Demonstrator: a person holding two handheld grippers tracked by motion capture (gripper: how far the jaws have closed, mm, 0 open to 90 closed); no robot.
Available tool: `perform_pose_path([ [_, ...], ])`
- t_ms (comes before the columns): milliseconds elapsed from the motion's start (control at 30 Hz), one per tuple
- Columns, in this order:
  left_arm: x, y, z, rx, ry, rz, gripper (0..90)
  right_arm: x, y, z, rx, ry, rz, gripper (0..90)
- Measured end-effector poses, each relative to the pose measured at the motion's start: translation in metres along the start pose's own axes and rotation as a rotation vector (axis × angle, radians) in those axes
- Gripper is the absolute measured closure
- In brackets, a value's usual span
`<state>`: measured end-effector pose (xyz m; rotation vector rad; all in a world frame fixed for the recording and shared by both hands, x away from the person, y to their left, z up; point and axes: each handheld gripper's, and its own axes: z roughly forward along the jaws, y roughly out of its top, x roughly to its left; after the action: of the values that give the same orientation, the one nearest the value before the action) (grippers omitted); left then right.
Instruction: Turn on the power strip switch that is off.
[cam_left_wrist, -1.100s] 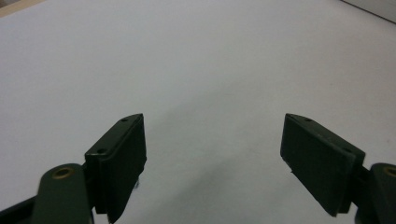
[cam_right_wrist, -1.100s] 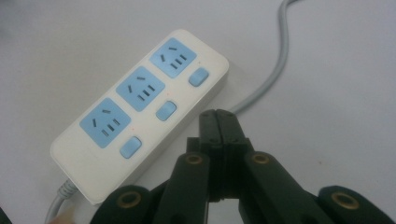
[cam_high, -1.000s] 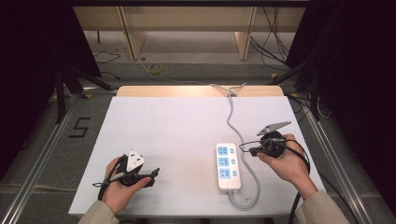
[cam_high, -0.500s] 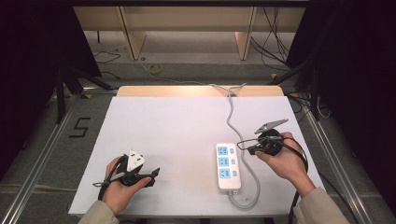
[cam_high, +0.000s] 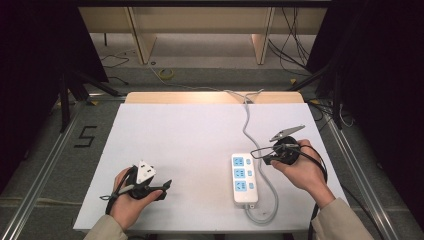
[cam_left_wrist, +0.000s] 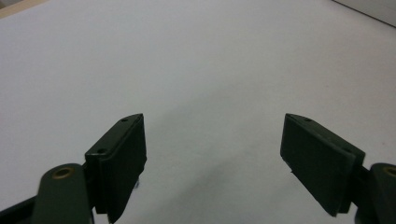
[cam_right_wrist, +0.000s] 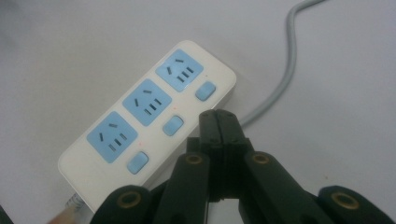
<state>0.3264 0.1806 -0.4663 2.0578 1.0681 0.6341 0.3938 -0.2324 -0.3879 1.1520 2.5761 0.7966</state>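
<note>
White table first: bare sheet, power strip lying flat at the near right, long axis running away from the person, grey cord snaking off to the far edge. Strip has 3 blue sockets and 3 blue switch buttons down 1 side. Right gripper sits just right of the strip, jaws pressed together with nothing between them, tips poised close over the button side in the right gripper view. Left gripper rests low at the near left, well apart from the strip, jaws spread wide over bare table, holding nothing. Step looks like lining up to press a switch; next move needs closed tips brought down square on 1 button, strip likely to slide if pushed sideways
</note>
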Motion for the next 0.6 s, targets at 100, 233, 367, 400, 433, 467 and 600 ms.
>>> perform_pose_path([
  [100, 0.000, 0.000, 0.000, 0.001, -0.001, 0.004, 22.4, 0.001, 0.003, 0.001, 0.001, 0.001, -0.004, 90.0],
  [233, 0.000, 0.000, 0.000, 0.002, -0.003, 0.003, 22.4, 0.002, 0.006, 0.001, 0.007, 0.002, -0.006, 90.0],
  [367, -0.001, 0.001, 0.000, 0.000, -0.003, 0.006, 22.4, 0.002, 0.009, 0.002, 0.007, 0.004, -0.008, 90.0],
  [400, -0.001, 0.001, 0.001, 0.002, -0.003, 0.007, 22.4, 0.003, 0.010, 0.002, 0.010, 0.007, -0.002, 90.0],
  [433, -0.001, 0.001, 0.000, 0.004, -0.005, 0.005, 22.4, 0.003, 0.010, 0.002, 0.010, 0.008, -0.004, 90.0],
  [467, -0.001, 0.001, 0.001, 0.003, -0.004, 0.005, 22.4, 0.003, 0.011, 0.003, 0.010, 0.008, -0.006, 90.0],
  [600, -0.001, 0.001, 0.000, 0.001, -0.003, -0.001, 22.4, 0.003, 0.014, 0.003, 0.013, 0.012, -0.004, 90.0],
])
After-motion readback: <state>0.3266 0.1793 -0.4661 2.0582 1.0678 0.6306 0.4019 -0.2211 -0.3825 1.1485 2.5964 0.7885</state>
